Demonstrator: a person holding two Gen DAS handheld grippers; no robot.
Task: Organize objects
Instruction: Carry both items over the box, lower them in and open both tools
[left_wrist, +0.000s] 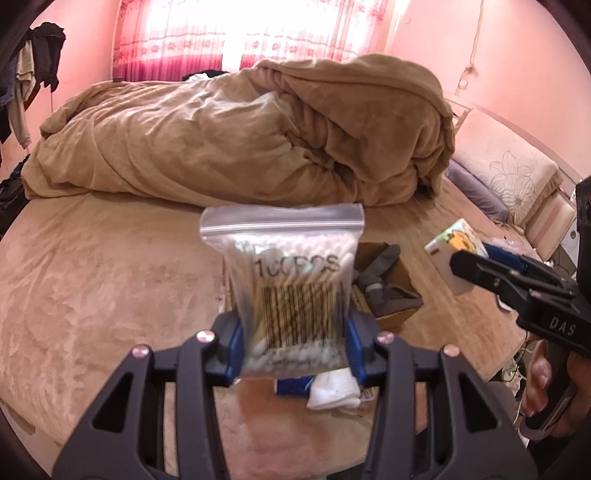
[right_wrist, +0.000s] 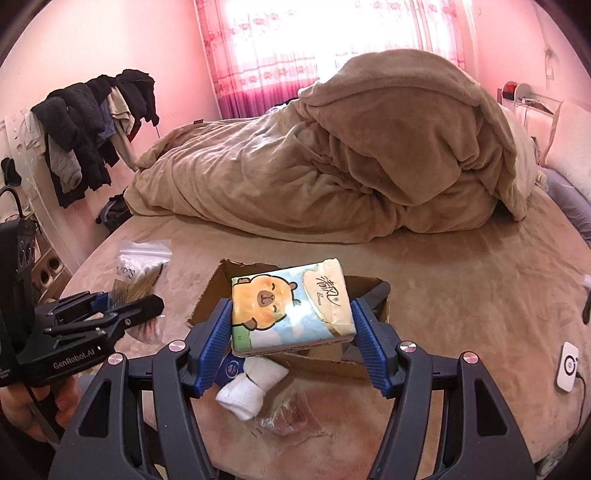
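The cardboard box (right_wrist: 295, 332) sits on the tan bed (right_wrist: 443, 288) and serves as the landmark; both grippers carry something toward it. The right gripper (right_wrist: 293, 325) has its jaws clamped on a tissue pack (right_wrist: 291, 306), held just above the box's open top; the left gripper (left_wrist: 293, 332) has its jaws closed on the lower part of a bag of cotton swabs (left_wrist: 284, 280), held upright to the left of the box and off the bed. A grey cloth (left_wrist: 384, 277) already lies inside the box; a rolled white sock (right_wrist: 251, 384) and a crumpled clear wrapper (right_wrist: 288, 417) lie on the bed just in front of it. The step in hand seems to be dropping the tissue pack in; lower it until it clears the torn rim, level it, then release; keep the swab bag clear of the box until the right gripper is out, since the opening looks tight for both.
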